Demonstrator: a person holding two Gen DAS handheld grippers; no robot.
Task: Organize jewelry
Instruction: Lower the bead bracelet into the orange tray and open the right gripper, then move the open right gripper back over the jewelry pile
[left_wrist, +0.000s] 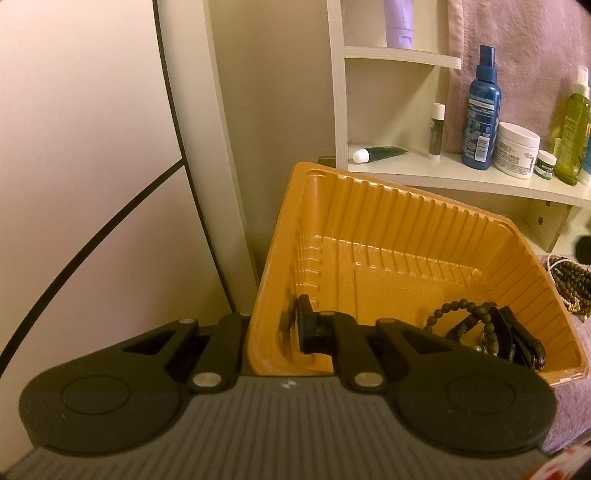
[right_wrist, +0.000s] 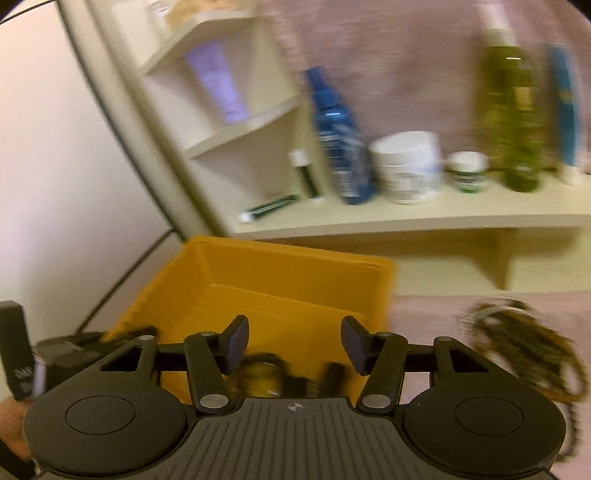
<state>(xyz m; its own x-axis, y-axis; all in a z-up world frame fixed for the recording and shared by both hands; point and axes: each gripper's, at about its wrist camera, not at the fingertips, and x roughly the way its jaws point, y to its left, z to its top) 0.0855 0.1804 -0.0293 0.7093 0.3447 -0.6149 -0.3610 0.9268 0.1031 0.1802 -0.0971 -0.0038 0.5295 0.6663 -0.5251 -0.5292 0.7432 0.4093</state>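
Left gripper (left_wrist: 275, 325) pinches the ribbed orange plastic tray (left_wrist: 406, 221) wall; right gripper (right_wrist: 293, 345) hangs open, empty, should grab beaded bracelets (right_wrist: 524, 350) gently.

white jar (left_wrist: 517, 149) label partly legible, "CREAM"

left black two-finger gripper (left_wrist: 275, 334): fingers are pinched shut on the side wall of the ribbed orange plastic tray (left_wrist: 388, 236), one finger inside, one outside | right black two-finger gripper (right_wrist: 293, 345): fingers are held wide apart, nothing is held between them, view is blurred
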